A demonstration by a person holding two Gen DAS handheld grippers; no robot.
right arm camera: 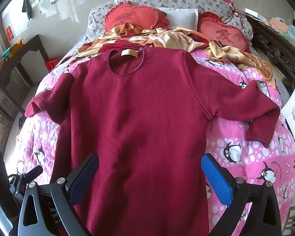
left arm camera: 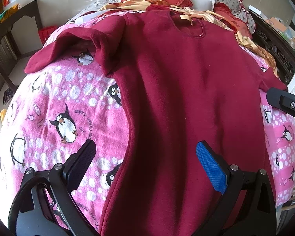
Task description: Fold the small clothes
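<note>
So the maroon long-sleeve sweatshirt (right arm camera: 139, 118) is laid face-up on the pink penguin blanket (right arm camera: 245, 157), which covers the bed. Its long axis runs straight away from the cameras: hem nearest the grippers, round neckline (right arm camera: 125, 63) at the far end towards the two red heart cushions (right arm camera: 131, 17). Both sleeves stick out sideways. The right sleeve (right arm camera: 251, 108) bends down at the cuff, and the left sleeve (left arm camera: 68, 47) is humped up and partly folded on itself.

The left gripper (left arm camera: 145, 163) has its jaws wide apart, holding nothing, straddling the left hem edge. The right gripper (right arm camera: 149, 173) is spread the same way, empty, over the lower body of the shirt.

What I'd worry about:
- That bunched left sleeve. Fold it in as is and I reckon you bake a lump into the stack.
- The blanket is fuzzy and loose, so a low pinch at the hem could easily grab blanket along with shirt and drag everything.
- The pile of yellow-orange clothes (right arm camera: 167, 37) is touching the collar, so sliding the shirt could snag it.
</note>
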